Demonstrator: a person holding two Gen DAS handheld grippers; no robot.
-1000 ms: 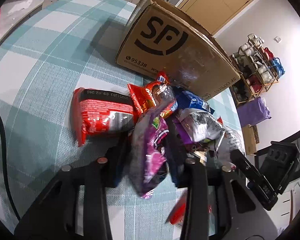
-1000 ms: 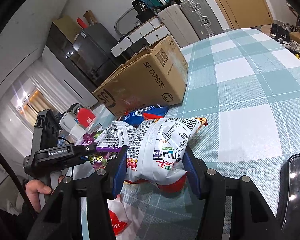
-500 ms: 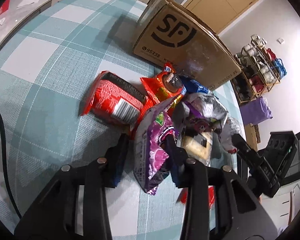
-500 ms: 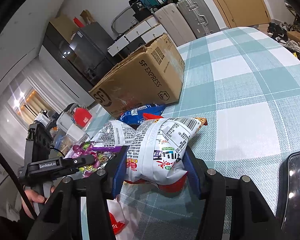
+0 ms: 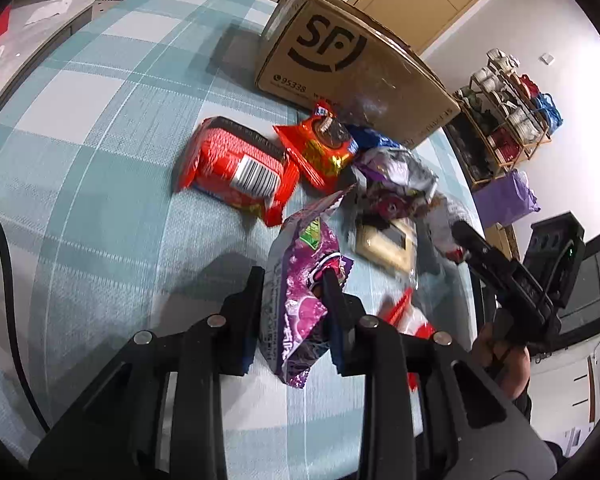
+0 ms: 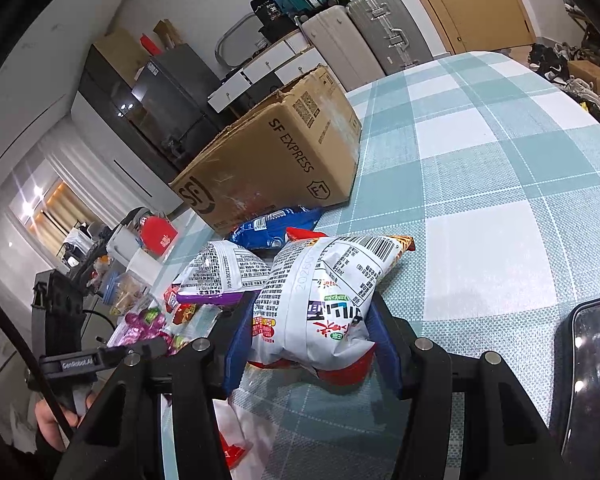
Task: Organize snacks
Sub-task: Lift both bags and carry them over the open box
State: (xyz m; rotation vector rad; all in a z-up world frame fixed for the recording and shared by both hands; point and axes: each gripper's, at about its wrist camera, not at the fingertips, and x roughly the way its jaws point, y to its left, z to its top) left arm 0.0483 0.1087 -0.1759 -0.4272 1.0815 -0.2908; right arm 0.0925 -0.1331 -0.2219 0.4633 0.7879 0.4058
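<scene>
My left gripper (image 5: pixel 292 284) is shut on a purple snack bag (image 5: pixel 300 280) and holds it above the checked tablecloth. My right gripper (image 6: pixel 312 316) is shut on a white snack bag (image 6: pixel 324 292) with black print and red trim. A brown SF Express cardboard box (image 5: pixel 348 68) stands at the back, and also shows in the right wrist view (image 6: pixel 276 160). In front of it lie a red packet with a barcode (image 5: pixel 236 168), an orange-red cookie packet (image 5: pixel 320 148), a blue packet (image 6: pixel 272 226) and a silver-purple bag (image 5: pixel 396 176).
The checked teal-and-white tablecloth (image 6: pixel 492 168) stretches to the right. A black phone-like slab (image 6: pixel 592 376) lies at the right edge. A red-and-white packet (image 6: pixel 228 436) lies under my right gripper. The right gripper shows in the left view (image 5: pixel 512 280). Suitcases (image 6: pixel 364 36) stand beyond the table.
My left gripper has lifted the purple bag up and back from the pile, so the snacks and box look farther away. The right gripper has kept its hold on the white bag, hardly moving.
</scene>
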